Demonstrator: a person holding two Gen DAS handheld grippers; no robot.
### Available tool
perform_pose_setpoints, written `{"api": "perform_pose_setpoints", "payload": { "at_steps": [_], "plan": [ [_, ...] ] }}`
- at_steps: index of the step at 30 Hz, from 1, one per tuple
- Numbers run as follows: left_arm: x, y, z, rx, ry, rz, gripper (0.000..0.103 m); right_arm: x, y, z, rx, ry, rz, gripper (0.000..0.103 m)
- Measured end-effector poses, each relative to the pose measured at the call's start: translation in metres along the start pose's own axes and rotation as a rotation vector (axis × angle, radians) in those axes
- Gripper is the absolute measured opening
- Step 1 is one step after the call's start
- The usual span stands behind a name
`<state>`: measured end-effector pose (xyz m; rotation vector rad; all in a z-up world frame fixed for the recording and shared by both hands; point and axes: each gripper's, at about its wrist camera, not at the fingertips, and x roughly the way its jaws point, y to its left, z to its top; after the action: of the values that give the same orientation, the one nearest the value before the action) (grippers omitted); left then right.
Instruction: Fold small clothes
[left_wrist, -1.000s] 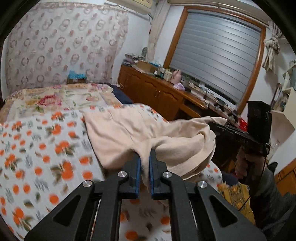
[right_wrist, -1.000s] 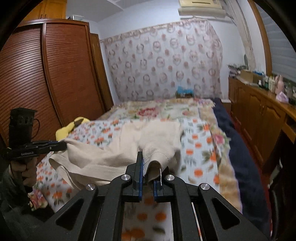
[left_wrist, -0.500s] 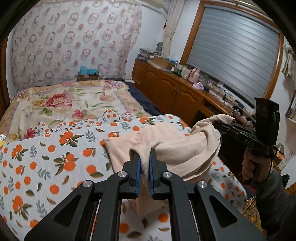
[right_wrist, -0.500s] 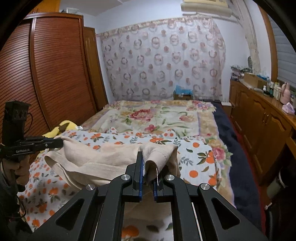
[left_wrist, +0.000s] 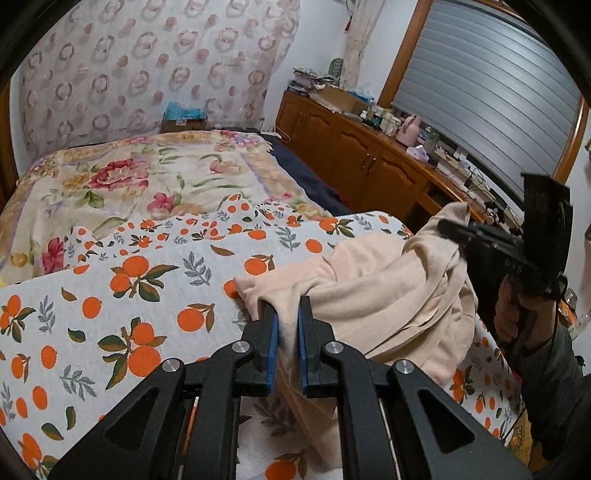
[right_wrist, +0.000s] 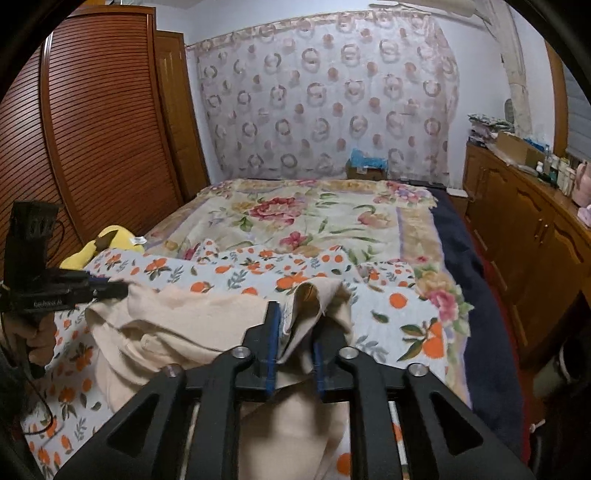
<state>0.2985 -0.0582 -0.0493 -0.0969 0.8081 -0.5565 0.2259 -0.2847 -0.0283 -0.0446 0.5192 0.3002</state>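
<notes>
Garment (left_wrist: 373, 295): beige, bunched on the orange-print sheet (left_wrist: 122, 295) at the near end of the bed, toward its cabinet side.

Left hand-held gripper (left_wrist: 287, 317): jaws just opened a little; cloth lies between the blue pads; whether they still pinch it cannot be told.

Right hand-held gripper (right_wrist: 297, 325): jaws just opened, standing apart; a garment fold sits loosely between them.

Left view only: shuttered window (left_wrist: 487, 96), person's hand (left_wrist: 511, 314) on the right gripper's handle.

Right view only: louvred wardrobe (right_wrist: 92, 122), yellow plush (right_wrist: 99, 243) beside the garment's far left.

Open room: floral quilt (right_wrist: 314, 214) beyond the garment is bare; dark bed edge (right_wrist: 465, 266) faces the counter (right_wrist: 535, 218).
</notes>
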Motion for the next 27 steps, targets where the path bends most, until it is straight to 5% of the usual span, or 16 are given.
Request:
{"api": "perform_pose_setpoints", "payload": {
  "at_steps": [5, 7, 17, 24, 25, 27],
  "plan": [
    [-0.018, 0.002, -0.003, 0.036, -0.041, 0.004, 0.07, -0.02, 0.003, 0.001, -0.027, -0.02, -0.017, 0.049],
    [-0.028, 0.004, -0.007, 0.032, -0.048, -0.012, 0.083, -0.03, 0.006, -0.003, -0.049, -0.018, -0.028, 0.052],
    [-0.013, -0.002, -0.04, 0.09, 0.099, 0.014, 0.083, -0.02, 0.004, -0.014, -0.07, 0.115, -0.021, 0.056],
    [0.012, -0.009, -0.032, 0.136, 0.157, 0.022, 0.083, 0.011, -0.002, 0.018, -0.102, 0.133, 0.033, 0.056],
    [0.015, -0.008, -0.029, 0.136, 0.155, 0.021, 0.083, 0.013, -0.004, 0.021, -0.107, 0.128, 0.056, 0.052],
    [0.022, -0.007, -0.022, 0.135, 0.151, 0.03, 0.083, 0.017, -0.008, 0.025, -0.111, 0.12, 0.106, 0.026]
  ]
}}
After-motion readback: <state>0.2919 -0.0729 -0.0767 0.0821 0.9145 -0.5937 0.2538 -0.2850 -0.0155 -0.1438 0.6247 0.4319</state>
